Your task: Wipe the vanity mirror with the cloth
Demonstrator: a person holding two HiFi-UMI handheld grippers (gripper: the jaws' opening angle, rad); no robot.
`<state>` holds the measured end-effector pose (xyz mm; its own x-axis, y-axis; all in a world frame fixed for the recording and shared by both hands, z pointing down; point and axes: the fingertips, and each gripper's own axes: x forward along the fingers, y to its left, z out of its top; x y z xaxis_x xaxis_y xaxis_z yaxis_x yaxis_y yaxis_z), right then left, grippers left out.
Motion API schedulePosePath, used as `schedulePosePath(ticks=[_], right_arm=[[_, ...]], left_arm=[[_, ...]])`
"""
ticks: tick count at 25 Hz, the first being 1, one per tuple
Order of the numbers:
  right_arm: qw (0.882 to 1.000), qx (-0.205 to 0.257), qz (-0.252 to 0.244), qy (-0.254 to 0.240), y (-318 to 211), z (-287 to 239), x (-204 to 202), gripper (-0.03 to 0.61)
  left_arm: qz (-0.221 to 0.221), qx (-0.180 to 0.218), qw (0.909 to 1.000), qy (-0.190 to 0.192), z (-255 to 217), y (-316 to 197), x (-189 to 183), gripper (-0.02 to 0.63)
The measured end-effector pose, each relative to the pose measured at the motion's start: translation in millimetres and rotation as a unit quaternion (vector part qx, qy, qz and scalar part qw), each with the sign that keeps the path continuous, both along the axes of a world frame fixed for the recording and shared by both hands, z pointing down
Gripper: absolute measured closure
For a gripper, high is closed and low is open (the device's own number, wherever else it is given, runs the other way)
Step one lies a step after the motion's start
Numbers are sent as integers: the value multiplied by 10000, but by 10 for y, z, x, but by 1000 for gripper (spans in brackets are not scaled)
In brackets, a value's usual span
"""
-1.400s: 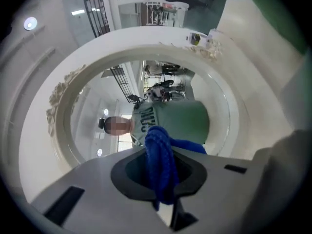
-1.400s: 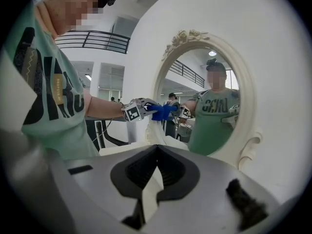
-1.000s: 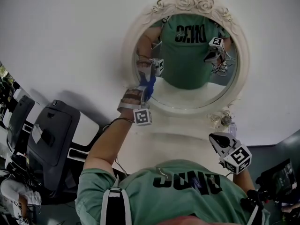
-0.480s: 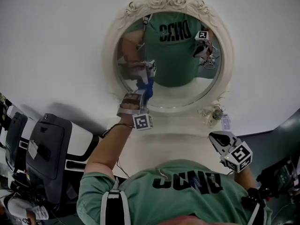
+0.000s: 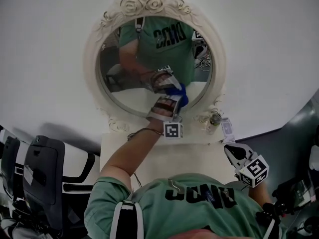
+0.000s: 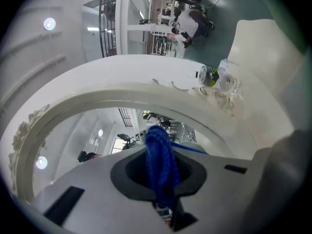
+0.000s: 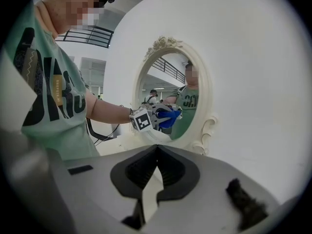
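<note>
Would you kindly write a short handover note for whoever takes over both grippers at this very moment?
Left gripper: shut on the blue cloth, with the cloth against the lower part of the vanity mirror, near its bottom rim.
Right gripper: jaws together, nothing between them, held low on the person's right, away from the mirror.
Done: cloth picked up and brought to the glass.
Left: the pictures do not show which areas are already clean, so it is probably best to wipe across the whole glass, then lift the cloth away.
</note>
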<state>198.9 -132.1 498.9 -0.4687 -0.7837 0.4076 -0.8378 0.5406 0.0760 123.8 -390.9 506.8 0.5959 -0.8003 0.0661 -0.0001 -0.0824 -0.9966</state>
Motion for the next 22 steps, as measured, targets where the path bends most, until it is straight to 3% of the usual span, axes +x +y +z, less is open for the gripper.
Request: schedulePosePath(ticks=[6, 10, 13, 17, 22], right_arm=[[9985, -42, 534, -74, 287, 37, 389, 568], [9973, -117, 712, -162, 350, 104, 573, 568], [9981, -84, 584, -177, 293, 86, 524, 568], [9997, 26, 200, -142, 153, 11, 291, 568], [9991, 69, -395, -128, -116, -29, -152, 566]], left_arm=[[527, -131, 9984, -150, 163, 222, 958, 561], [516, 69, 9986, -123, 116, 198, 988, 561], [539, -108, 9983, -196, 124, 218, 1006, 561], [464, -319, 9984, 0, 69, 315, 731, 560], [-257, -171, 9995, 112, -56, 137, -360, 560]])
